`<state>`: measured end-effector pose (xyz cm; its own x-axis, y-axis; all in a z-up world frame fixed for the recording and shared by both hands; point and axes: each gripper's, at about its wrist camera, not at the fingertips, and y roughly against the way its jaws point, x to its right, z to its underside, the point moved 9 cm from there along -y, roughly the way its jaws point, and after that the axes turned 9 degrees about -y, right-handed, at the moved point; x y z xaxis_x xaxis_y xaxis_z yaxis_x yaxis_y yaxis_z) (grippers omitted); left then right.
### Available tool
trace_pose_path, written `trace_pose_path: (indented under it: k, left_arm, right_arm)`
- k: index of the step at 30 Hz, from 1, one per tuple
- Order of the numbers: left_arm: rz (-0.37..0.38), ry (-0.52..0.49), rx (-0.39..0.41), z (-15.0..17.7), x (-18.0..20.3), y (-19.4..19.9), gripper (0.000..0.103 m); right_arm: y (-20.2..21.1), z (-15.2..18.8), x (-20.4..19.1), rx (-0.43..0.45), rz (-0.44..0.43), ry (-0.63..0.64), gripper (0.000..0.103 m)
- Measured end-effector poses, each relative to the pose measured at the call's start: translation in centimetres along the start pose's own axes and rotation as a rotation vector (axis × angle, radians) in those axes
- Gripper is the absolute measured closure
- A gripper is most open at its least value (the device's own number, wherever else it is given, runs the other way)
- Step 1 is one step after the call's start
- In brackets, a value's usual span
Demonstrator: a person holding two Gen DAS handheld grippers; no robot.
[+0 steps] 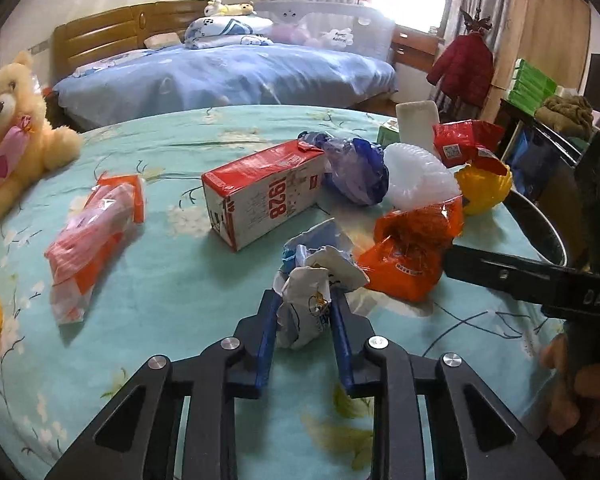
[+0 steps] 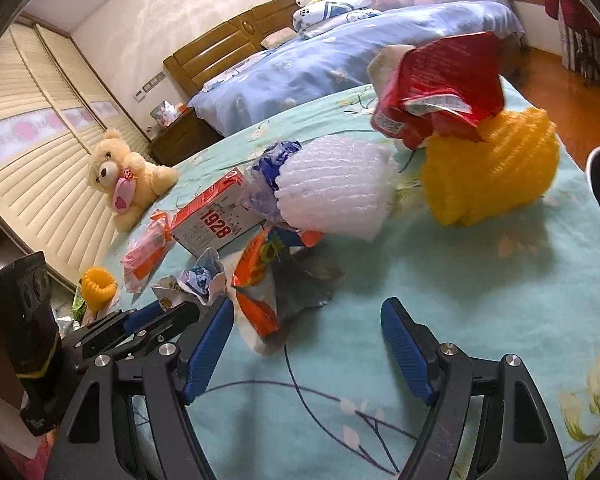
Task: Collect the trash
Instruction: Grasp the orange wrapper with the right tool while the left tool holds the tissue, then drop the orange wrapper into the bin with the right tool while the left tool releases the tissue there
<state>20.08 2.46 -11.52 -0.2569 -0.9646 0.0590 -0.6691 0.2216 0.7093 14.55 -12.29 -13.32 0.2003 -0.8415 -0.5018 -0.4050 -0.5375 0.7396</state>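
My left gripper (image 1: 304,298) is shut on a crumpled white-and-blue wrapper (image 1: 312,280) that rests on the teal bedspread (image 1: 172,320). In the right wrist view the same wrapper (image 2: 198,280) sticks up from the left gripper (image 2: 168,310). My right gripper (image 2: 308,306) stands open just short of an orange wrapper (image 2: 260,280) with a silver inside, and its pads press on nothing. Beyond lie a red-and-white carton (image 1: 264,192), a blue plastic bag (image 1: 356,168), a white foam net (image 1: 416,172), a yellow foam net (image 1: 484,188) and a red packet (image 1: 464,140).
An orange-pink packet (image 1: 96,228) lies to the left, near a teddy bear (image 1: 12,128) and a yellow foam ring (image 2: 98,284). A metal basin (image 1: 540,224) sits at the bed's right edge. A second bed with blue covers (image 1: 228,72) stands behind.
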Motion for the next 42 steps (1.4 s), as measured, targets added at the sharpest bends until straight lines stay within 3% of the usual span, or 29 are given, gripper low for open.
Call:
trace_pose_path:
  k: [5, 7, 9, 11, 14, 22, 42]
  left_arm:
    - [0.024, 0.044, 0.013, 0.2, -0.8, 0.3, 0.083]
    - [0.018, 0.049, 0.017, 0.3, -0.9, 0.6, 0.084]
    - [0.017, 0.052, 0.018, 0.5, -0.7, 0.8, 0.084]
    - [0.015, 0.055, 0.018, 0.6, -0.6, 0.9, 0.084]
    - [0.027, 0.068, 0.019, 0.7, -0.3, 1.3, 0.085]
    - [0.072, 0.031, 0.034, 0.3, 3.0, 2.4, 0.085]
    - [0.229, -0.114, 0.015, -2.1, 14.3, 0.9, 0.085]
  right_arm:
    - [-1.4, -0.4, -0.7, 0.008, 0.027, 0.045, 0.03]
    - [-1.7, -0.5, -0.8, 0.002, 0.034, 0.058, 0.05]
    - [-2.0, -0.4, -0.7, -0.01, 0.046, 0.061, 0.079]
    - [-1.7, -0.4, -0.5, -0.006, 0.045, 0.061, 0.089]
    - [-0.9, -0.1, -0.4, 0.0, 0.03, 0.058, 0.096]
    - [3.1, 0.8, 1.3, 0.036, 0.026, 0.033, 0.101]
    - [11.5, 0.6, 11.4, 0.162, 0.136, -0.146, 0.101]
